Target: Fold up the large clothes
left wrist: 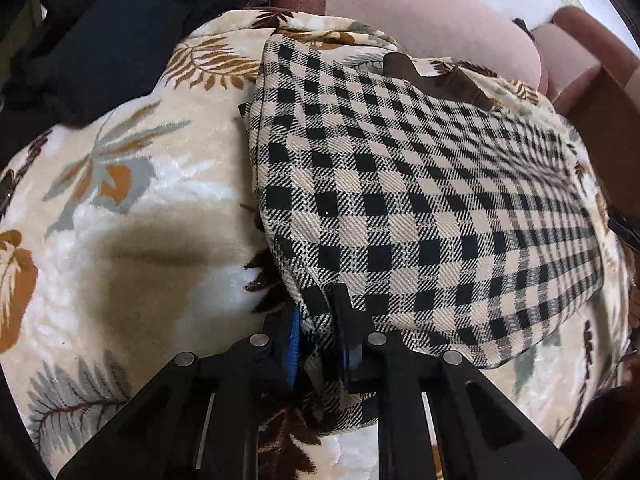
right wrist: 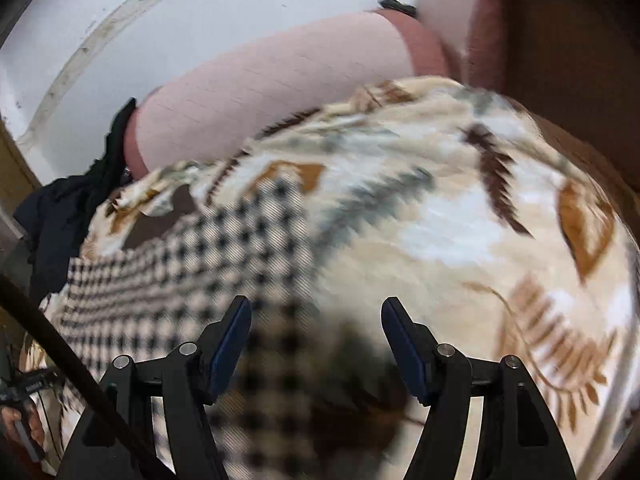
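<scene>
A black and beige checked garment (left wrist: 420,200) lies folded flat on a cream blanket with a leaf print (left wrist: 132,208). My left gripper (left wrist: 320,320) is shut on the garment's near corner, with cloth bunched between its blue-padded fingers. In the right wrist view the same checked garment (right wrist: 192,272) lies at the left, blurred. My right gripper (right wrist: 316,320) is open and empty, held above the garment's right edge where it meets the blanket (right wrist: 480,220).
Dark clothing (left wrist: 100,32) is piled at the blanket's far left. A pink cushion (left wrist: 420,12) and a brown sofa arm (left wrist: 592,64) stand behind the blanket. A white wall (right wrist: 120,32) rises beyond. The other hand-held tool (right wrist: 24,392) shows at the lower left.
</scene>
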A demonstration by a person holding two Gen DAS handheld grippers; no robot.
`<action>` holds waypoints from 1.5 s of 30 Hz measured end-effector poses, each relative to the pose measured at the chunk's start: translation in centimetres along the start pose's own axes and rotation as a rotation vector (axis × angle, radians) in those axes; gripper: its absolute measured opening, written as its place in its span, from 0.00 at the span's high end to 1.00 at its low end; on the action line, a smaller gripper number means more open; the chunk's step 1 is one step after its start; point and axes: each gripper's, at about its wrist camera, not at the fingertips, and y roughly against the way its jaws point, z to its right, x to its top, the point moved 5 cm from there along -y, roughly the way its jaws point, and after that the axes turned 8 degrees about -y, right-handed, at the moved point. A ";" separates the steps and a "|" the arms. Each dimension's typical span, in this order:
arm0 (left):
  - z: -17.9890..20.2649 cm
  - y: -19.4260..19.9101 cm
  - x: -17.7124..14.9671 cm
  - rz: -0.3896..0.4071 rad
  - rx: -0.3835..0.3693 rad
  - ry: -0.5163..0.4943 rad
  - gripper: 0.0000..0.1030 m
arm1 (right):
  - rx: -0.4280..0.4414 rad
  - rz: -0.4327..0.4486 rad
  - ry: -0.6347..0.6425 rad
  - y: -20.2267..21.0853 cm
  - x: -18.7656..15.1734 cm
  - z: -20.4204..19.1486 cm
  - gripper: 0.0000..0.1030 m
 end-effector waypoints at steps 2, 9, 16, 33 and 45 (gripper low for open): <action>0.2 -0.1 0.1 -0.004 0.025 0.000 0.83 | 0.037 -0.050 -0.019 0.0 -1.2 0.8 0.30; 0.5 -0.4 0.4 -0.003 0.097 -0.031 0.77 | 0.185 -0.311 0.029 -2.5 -7.1 -1.1 0.93; -0.5 -0.6 0.3 0.003 0.125 -0.018 0.56 | 0.069 -0.227 0.035 -0.1 -5.9 0.3 0.96; 1.1 5.9 2.9 0.202 0.114 0.044 0.49 | 0.088 0.122 -0.059 4.2 -1.6 -1.6 0.61; 7.0 -1.8 6.2 0.113 -0.194 0.151 0.49 | 0.631 -0.305 -0.072 -7.4 -6.1 -19.0 0.61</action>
